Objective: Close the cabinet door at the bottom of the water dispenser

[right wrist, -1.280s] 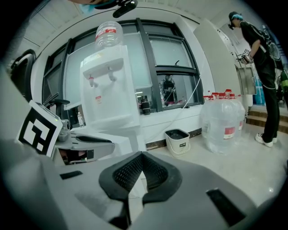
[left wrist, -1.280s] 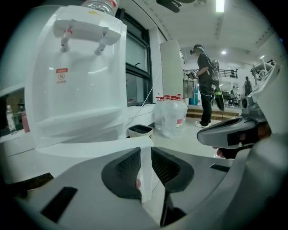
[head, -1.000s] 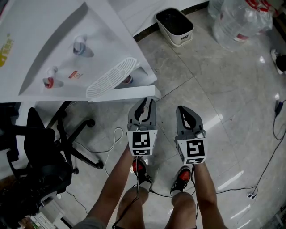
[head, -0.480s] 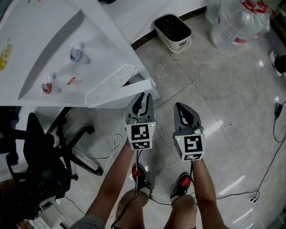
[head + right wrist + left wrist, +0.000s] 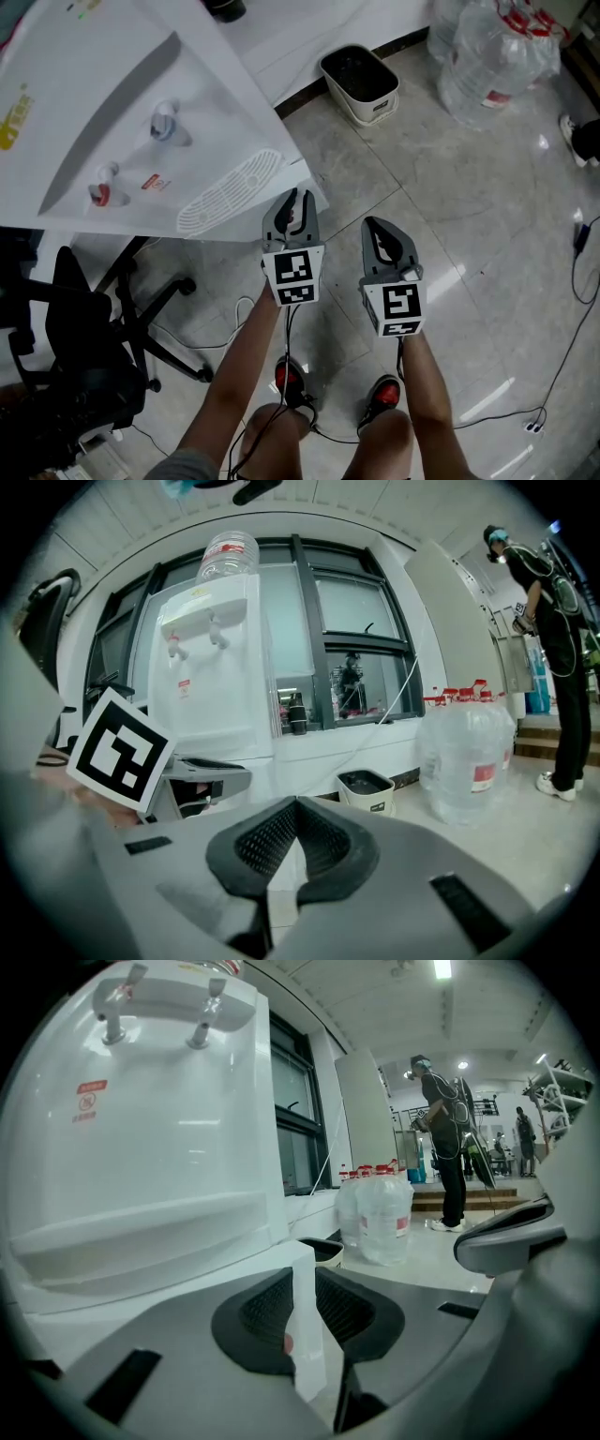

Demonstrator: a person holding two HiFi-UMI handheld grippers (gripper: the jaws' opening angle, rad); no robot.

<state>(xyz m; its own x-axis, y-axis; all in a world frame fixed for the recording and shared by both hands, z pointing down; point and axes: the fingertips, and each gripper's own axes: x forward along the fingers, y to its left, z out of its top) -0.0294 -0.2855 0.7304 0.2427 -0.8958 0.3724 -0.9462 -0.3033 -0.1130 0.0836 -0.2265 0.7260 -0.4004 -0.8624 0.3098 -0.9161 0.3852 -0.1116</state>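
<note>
**Condition.** The left gripper (image 5: 296, 202) has its jaws narrowly parted and clamped on the free edge of the cabinet door (image 5: 305, 1335). The thin white panel stands upright between the pads, with a pad against each face. The body of the water dispenser (image 5: 141, 122) lies just ahead of these jaws and to their left. The door sits at its foot, slightly ajar. The right gripper (image 5: 380, 231) has its jaws pressed together on nothing, and it is held beside the left one, clear of the door.

**Step in hand.** Judged as the last part of the swing that shuts the door. Recommended practice:
- Keep the pinch light and follow the door's arc rather than push straight.
- Slow down near the frame.
- Release the edge before the jaws are trapped between door and cabinet.
- Finish with a push on the door's outer face.

**Change noted.** A second ago the door stood out from the dispenser as a broad slab. It now lies much nearer the body, and both grippers have advanced with it.
</note>
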